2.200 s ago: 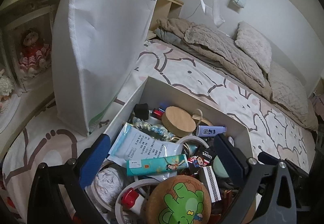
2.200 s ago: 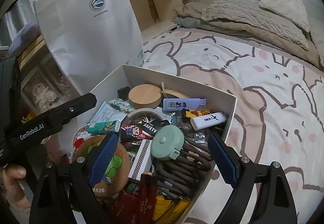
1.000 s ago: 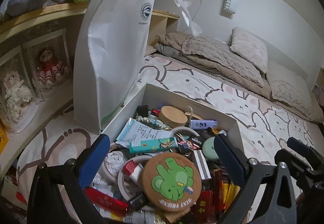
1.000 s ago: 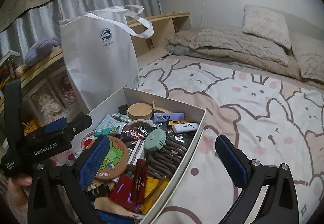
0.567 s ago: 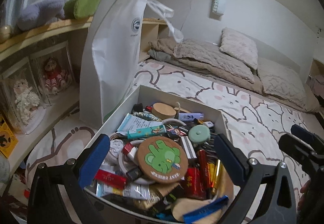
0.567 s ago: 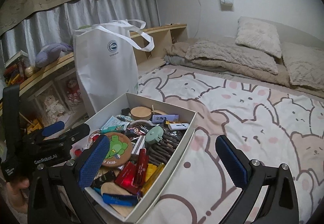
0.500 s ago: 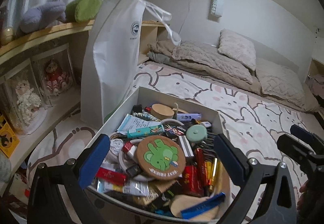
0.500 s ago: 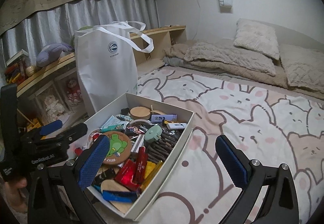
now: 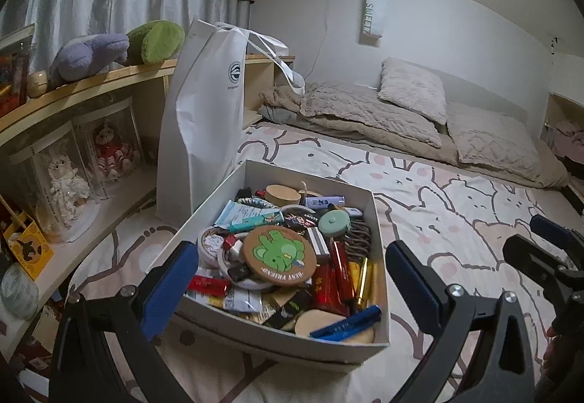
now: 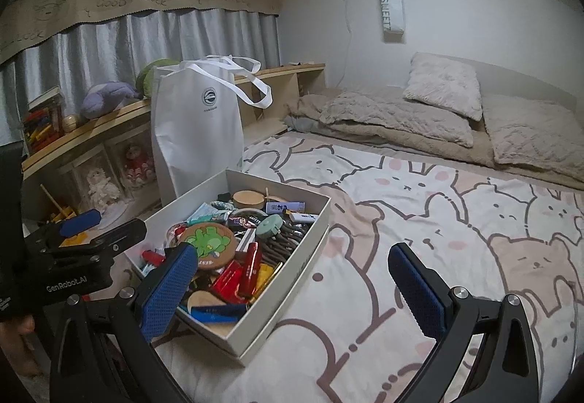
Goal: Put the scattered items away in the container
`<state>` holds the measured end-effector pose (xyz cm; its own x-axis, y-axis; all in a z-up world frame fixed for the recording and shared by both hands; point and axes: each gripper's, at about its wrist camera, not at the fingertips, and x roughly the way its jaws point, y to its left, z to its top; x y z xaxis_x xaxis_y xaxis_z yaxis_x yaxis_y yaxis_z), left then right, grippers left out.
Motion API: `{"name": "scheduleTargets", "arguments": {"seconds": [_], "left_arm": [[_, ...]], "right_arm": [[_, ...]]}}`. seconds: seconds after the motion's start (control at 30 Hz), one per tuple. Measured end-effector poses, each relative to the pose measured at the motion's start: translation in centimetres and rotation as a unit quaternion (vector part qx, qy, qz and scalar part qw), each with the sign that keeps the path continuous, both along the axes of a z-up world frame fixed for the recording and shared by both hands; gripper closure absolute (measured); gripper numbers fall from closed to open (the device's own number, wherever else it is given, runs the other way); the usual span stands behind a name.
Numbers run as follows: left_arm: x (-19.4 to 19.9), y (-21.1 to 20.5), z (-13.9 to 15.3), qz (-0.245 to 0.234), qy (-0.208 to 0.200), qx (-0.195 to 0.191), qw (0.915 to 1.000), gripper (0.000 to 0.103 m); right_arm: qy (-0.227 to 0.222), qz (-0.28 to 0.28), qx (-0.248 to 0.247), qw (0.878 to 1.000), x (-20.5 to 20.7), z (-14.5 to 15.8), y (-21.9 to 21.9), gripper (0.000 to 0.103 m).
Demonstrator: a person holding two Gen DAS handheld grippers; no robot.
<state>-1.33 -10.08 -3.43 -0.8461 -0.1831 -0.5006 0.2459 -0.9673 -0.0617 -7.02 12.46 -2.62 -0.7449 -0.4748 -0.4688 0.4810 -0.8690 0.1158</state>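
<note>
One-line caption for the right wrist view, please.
Open right gripper above a bunny-print bedspread, beside a white box full of small items; white tote bag behind.

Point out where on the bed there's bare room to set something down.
Free: the printed sheet right of the white box, up to the beige pillows. Crowded: the box itself, heaped full, and the strip between it and the white tote bag.

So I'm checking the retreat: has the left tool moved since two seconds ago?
Yes. The left tool has pulled back and up from the box, which now looks smaller.

white tote bag (image 9: pixel 204 118), pillows (image 10: pixel 443 85), plush toys (image 9: pixel 91 53)
</note>
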Motion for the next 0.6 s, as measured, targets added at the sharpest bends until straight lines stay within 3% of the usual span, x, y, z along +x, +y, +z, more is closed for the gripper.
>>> {"name": "scheduleTargets", "arguments": {"seconds": [0.6], "left_arm": [[5.1, 1.6, 0.1, -0.017, 0.017, -0.018, 0.9995, 0.000]], "right_arm": [[0.021, -0.034, 0.015, 0.999, 5.1, -0.5, 3.4, 0.000]]}}
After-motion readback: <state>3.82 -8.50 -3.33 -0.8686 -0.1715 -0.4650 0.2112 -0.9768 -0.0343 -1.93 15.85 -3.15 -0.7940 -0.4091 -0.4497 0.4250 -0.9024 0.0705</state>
